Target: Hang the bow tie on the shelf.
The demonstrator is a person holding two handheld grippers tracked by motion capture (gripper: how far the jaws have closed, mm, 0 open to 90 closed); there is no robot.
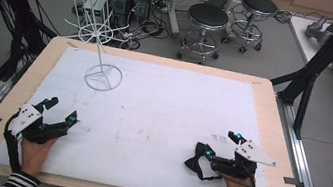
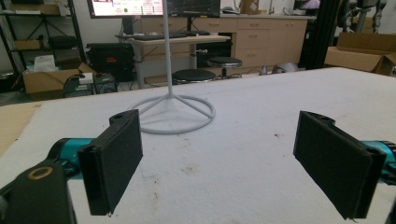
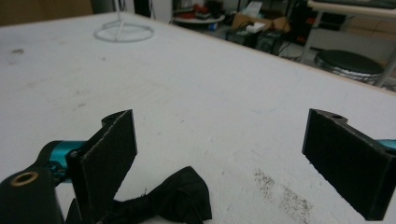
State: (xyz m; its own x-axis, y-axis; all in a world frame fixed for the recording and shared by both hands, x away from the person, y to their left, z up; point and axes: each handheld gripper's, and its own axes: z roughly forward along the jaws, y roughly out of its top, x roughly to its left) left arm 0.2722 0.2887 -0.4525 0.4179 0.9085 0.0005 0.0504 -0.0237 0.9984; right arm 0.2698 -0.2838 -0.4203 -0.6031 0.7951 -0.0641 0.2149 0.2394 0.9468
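Both tools, left (image 1: pixel 61 111) and right (image 1: pixel 221 143), gaped wide; crumpled black fabric, perhaps a bow tie (image 3: pixel 173 198), lay by the right one on the white, felt-like tabletop (image 1: pixel 162 108).

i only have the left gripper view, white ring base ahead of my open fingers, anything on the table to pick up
Observer: Yes, a black bow tie lies on the white mat, near the person's right hand.
Operator: is the right gripper on it
Observer: Not gripping. The right gripper is open, and the bow tie sits low beside its left finger.
Operator: what's that ring base part of
Observer: A white wire stand with spoked tiers, at the mat's far left.
Operator: where's my gripper
Observer: The left gripper rests open at the near left, clear of the stand.
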